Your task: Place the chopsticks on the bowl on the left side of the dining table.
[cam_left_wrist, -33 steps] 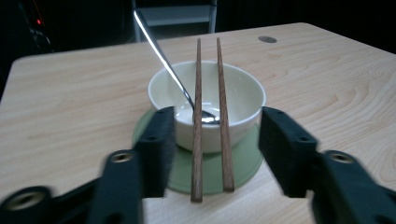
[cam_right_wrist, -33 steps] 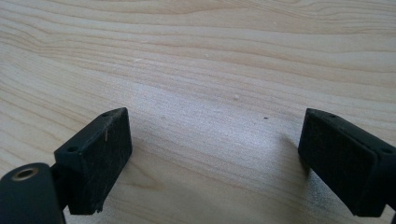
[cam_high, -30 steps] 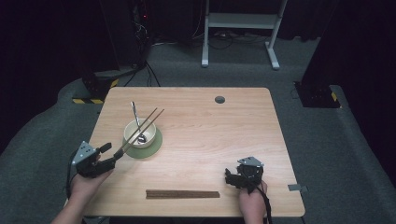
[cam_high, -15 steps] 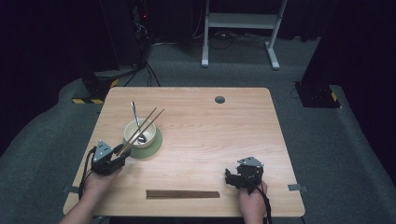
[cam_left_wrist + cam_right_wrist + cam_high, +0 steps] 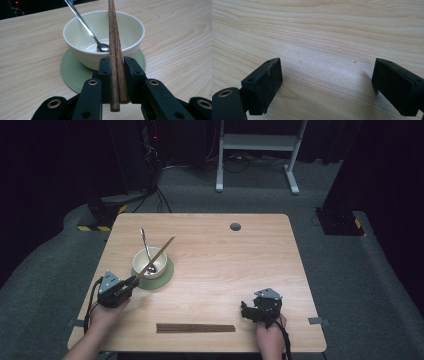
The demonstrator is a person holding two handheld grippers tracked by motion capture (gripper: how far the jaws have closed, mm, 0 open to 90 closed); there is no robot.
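Note:
A pair of brown wooden chopsticks point(image 5: 156, 256) point(image 5: 113, 37) leans across a cream bowl point(image 5: 138, 262) point(image 5: 82, 53), which stands on a green round coaster point(image 5: 164, 278) point(image 5: 71, 72). A metal spoon point(image 5: 144, 240) point(image 5: 82, 22) rests in the bowl. My left gripper point(image 5: 134, 281) point(image 5: 117, 72) sits at the coaster's near-left edge; its jaws have just been closing and now press on the chopsticks' near ends. My right gripper point(image 5: 245, 311) point(image 5: 327, 82) rests open on the table at the front right, with bare wood between its jaws.
A second pair of dark chopsticks point(image 5: 195, 327) lies flat near the front edge of the wooden table point(image 5: 225, 265), between my two hands. A round cable hole point(image 5: 235, 226) sits at the table's far side. A desk frame point(image 5: 255, 150) stands on the floor beyond.
My left gripper has moved right to the coaster's edge and closed on the chopsticks, which now lie together instead of splayed. My right gripper has kept still.

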